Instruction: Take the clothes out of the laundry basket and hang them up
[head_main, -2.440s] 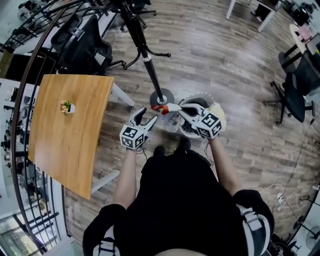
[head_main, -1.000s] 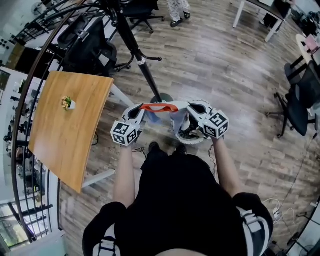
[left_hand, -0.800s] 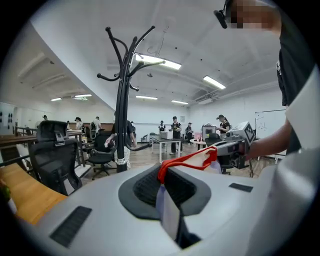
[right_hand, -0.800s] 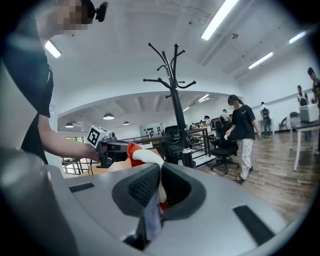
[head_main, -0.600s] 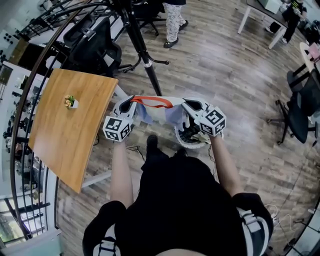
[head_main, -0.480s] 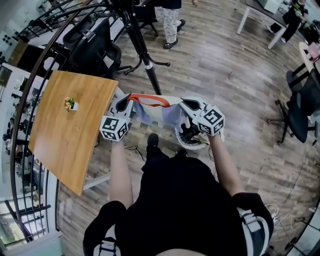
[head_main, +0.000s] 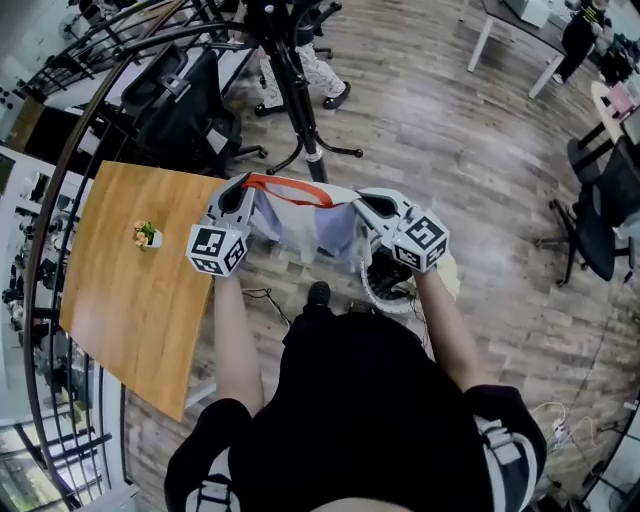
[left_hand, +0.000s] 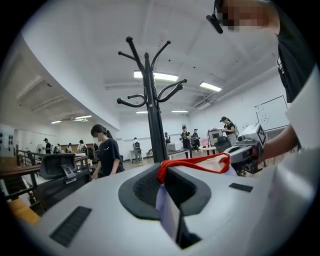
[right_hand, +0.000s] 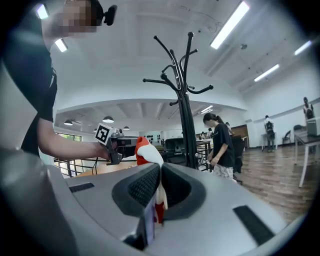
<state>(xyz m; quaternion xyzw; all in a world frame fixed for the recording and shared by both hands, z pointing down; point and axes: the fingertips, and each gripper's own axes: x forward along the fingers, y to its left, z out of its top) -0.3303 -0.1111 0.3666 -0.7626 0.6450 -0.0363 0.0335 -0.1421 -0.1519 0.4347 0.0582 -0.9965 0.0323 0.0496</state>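
A pale lilac garment (head_main: 305, 228) with a red-orange neck trim hangs stretched between my two grippers, clear of the floor. My left gripper (head_main: 243, 196) is shut on one end of the trim (left_hand: 200, 163). My right gripper (head_main: 366, 206) is shut on the other end (right_hand: 145, 153). The black coat stand (head_main: 300, 105) rises just beyond the garment, its hooks (left_hand: 150, 97) above both grippers (right_hand: 186, 95). The white woven laundry basket (head_main: 388, 288) sits on the floor under my right gripper, partly hidden by it.
A wooden table (head_main: 120, 300) with a small potted plant (head_main: 146, 236) stands to the left. Black office chairs (head_main: 185, 105) are behind it and at the right (head_main: 592, 190). A person (right_hand: 223, 145) walks close by the coat stand.
Both grippers have risen from the basket with the garment and moved apart, spreading it out. They now sit nearer the coat stand's pole. A person has walked into view behind the stand.
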